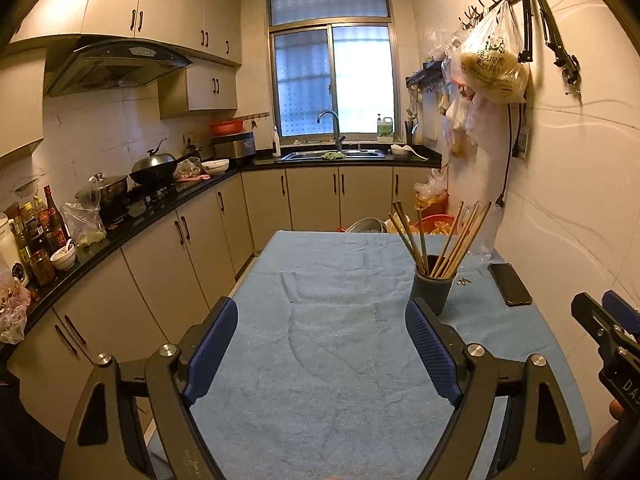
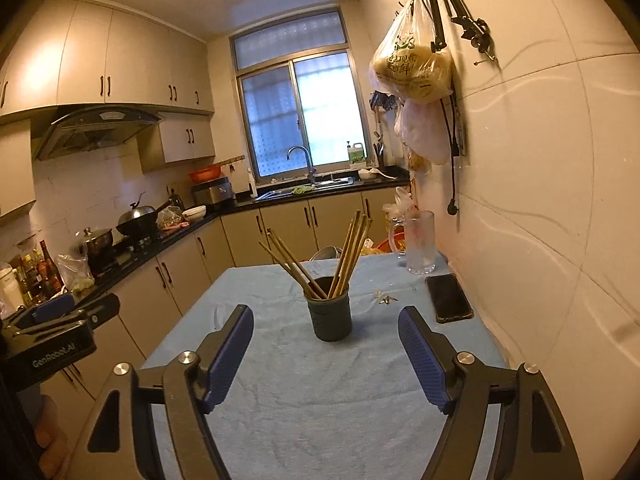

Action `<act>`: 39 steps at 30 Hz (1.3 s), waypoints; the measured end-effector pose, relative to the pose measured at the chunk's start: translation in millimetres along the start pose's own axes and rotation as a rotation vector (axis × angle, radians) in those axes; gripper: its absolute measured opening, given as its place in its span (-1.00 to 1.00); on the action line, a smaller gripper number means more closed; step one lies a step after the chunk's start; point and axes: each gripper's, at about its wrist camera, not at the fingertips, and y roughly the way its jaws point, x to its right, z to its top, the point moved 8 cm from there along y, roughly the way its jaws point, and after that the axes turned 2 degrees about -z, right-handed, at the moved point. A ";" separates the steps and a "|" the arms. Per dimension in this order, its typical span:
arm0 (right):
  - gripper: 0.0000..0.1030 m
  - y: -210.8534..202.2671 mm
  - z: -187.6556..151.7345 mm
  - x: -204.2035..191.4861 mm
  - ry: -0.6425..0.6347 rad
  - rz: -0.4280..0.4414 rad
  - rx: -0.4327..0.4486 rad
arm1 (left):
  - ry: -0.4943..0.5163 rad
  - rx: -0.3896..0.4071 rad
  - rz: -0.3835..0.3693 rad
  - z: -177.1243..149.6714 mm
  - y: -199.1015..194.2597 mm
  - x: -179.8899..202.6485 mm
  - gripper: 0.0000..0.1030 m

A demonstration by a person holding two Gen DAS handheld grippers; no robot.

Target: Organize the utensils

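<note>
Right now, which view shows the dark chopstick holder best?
The right wrist view: the chopstick holder stands whole and central between the open tongs, chopsticks fanned out. In the left wrist view a blue pad overlaps its lower left, and it sits off to the right.

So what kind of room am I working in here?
A home kitchen, by the look of it: a sink under the window, a wok on the stove below a range hood, and a cloth-covered table with chopsticks in a holder.
</note>
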 end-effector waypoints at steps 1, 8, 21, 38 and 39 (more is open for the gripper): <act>0.51 0.2 -0.3 -0.4 0.000 0.004 -0.002 | -0.001 0.005 0.003 -0.3 -0.9 -0.5 0.72; 0.51 -2.0 0.8 9.0 0.011 -0.019 -0.001 | 0.035 0.003 -0.001 -1.6 -1.4 6.3 0.78; 0.51 -14.7 3.3 20.0 0.039 -0.024 0.014 | 0.042 -0.025 -0.011 -7.1 -1.3 9.7 0.80; 0.51 0.9 -0.5 21.6 0.035 -0.045 -0.025 | 0.057 -0.033 -0.003 -7.8 7.2 9.2 0.80; 0.51 1.3 -1.1 20.3 0.032 -0.044 -0.026 | 0.056 -0.029 -0.002 -6.7 5.9 8.9 0.80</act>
